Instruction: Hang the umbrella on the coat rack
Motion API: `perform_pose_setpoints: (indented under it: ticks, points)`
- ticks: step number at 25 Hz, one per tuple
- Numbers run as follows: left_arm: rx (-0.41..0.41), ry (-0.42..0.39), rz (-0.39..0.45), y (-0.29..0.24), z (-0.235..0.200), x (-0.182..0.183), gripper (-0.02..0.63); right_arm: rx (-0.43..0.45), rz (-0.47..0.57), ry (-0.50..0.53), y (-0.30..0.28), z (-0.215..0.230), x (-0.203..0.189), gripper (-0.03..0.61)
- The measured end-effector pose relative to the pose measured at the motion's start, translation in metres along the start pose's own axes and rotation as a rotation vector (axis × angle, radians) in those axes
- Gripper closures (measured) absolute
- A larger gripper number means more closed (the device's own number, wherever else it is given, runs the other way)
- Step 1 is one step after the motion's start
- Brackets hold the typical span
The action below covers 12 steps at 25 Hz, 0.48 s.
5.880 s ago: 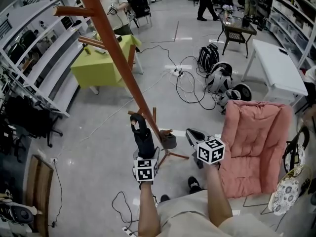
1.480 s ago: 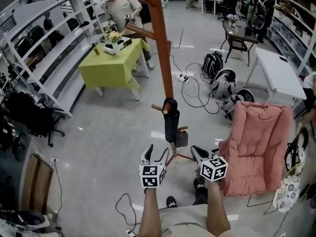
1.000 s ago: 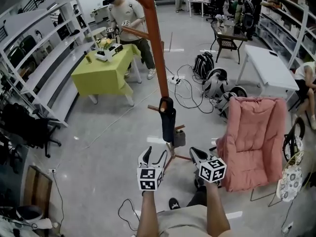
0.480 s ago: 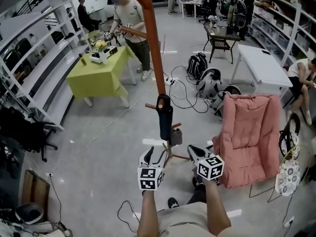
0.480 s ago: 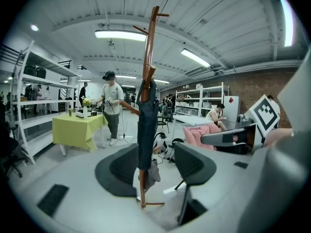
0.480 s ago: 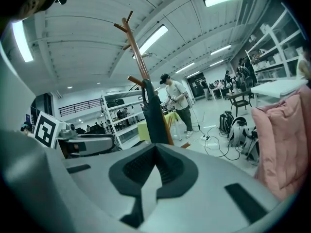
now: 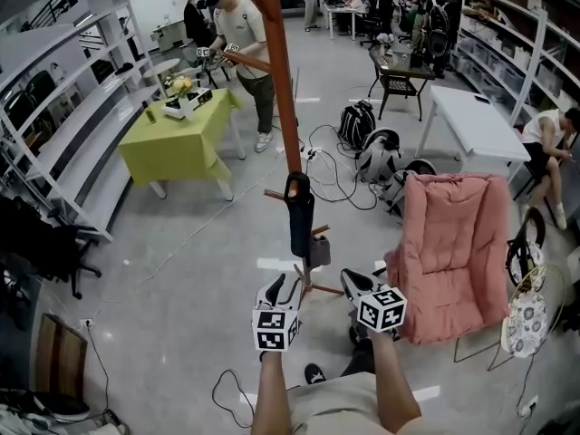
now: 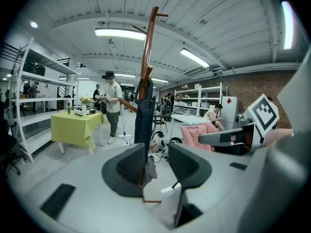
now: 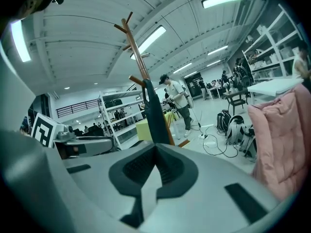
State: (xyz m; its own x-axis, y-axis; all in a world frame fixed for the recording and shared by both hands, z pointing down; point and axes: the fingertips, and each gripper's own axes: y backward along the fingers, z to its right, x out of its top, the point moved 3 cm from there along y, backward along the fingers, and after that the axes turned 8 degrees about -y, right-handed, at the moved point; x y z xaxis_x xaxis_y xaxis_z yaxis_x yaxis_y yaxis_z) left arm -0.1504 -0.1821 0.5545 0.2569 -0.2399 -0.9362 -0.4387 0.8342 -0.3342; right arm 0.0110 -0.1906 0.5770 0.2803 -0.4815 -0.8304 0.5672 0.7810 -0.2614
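The umbrella (image 7: pixel 301 217) hangs folded by its loop on a low peg of the rack (image 7: pixel 280 80), straight ahead of both tools and well apart from them. The left hand-held gripper (image 7: pixel 283 289) is held low in front of the person, pointing at the rack's foot. Its jaws stand apart and have just been closing, with nothing between them. In the left gripper view the gap of the left hand-held gripper (image 8: pixel 155 166) frames only the far-off rack (image 8: pixel 148 42) and the umbrella (image 8: pixel 144 115) hanging down it. Just to its right, the right hand-held gripper (image 7: pixel 352 281) points the same way. In the right gripper view its jaws (image 9: pixel 155 155) are pressed together, empty, and the umbrella (image 9: pixel 154 114) and rack (image 9: pixel 138 57) rise beyond their tips. Right of the right hand-held gripper, near it, stands a pink chair (image 7: pixel 458 243). Far ahead and left of the left hand-held gripper is a yellow-green desk (image 7: pixel 178 139), and a person (image 7: pixel 241 39) stands beside it.
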Motion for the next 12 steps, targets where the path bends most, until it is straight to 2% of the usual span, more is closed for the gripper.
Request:
perform_pose_setpoints:
  ticks: [1, 7, 9, 10, 12]
  points:
    - [0.001, 0.003, 0.002, 0.001, 0.0, 0.0, 0.466, -0.005, 0.001, -0.001, 0.001, -0.001, -0.001, 0.575]
    - [0.01, 0.011, 0.009, 0.008, 0.001, -0.002, 0.507, -0.013, 0.003, 0.009, 0.002, -0.01, -0.005, 0.575]
    - [0.025, 0.02, 0.018, 0.011, -0.002, -0.002, 0.539, -0.01, -0.006, 0.016, 0.002, -0.013, -0.008, 0.575]
    - [0.031, 0.026, 0.021, 0.012, -0.003, -0.002, 0.585, -0.01, -0.012, 0.019, 0.002, -0.015, -0.01, 0.575]
    - [0.034, 0.039, 0.021, 0.014, -0.004, -0.003, 0.606, -0.011, -0.022, 0.027, 0.002, -0.018, -0.013, 0.575]
